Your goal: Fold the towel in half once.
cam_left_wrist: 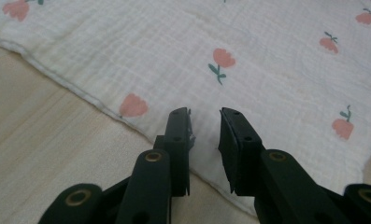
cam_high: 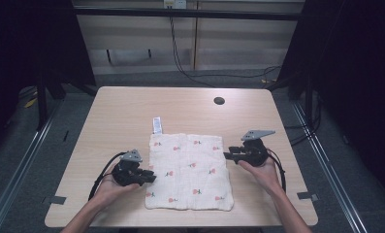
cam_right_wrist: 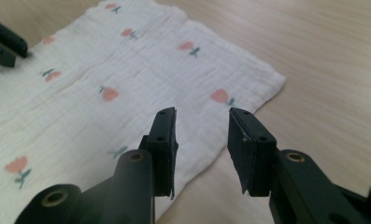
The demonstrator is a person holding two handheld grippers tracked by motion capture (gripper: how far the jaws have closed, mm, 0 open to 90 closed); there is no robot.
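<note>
Now both hands low, left tool and right tool open, empty, flanking the folded cloth

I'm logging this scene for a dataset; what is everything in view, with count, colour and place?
cloth: one, white with pink flowers, folded flat on the near middle of the table
label: one, white, at the cloth's far left corner
table: one, light wood
hole: one, dark, far right of the tabletop
tape: two grey pieces, at the near table corners
cables: black, on the floor behind the table
left gripper: black, jaws open over the cloth's left edge
right gripper: black, jaws open at the cloth's right edge
hands: two, each holding a gripper
</note>
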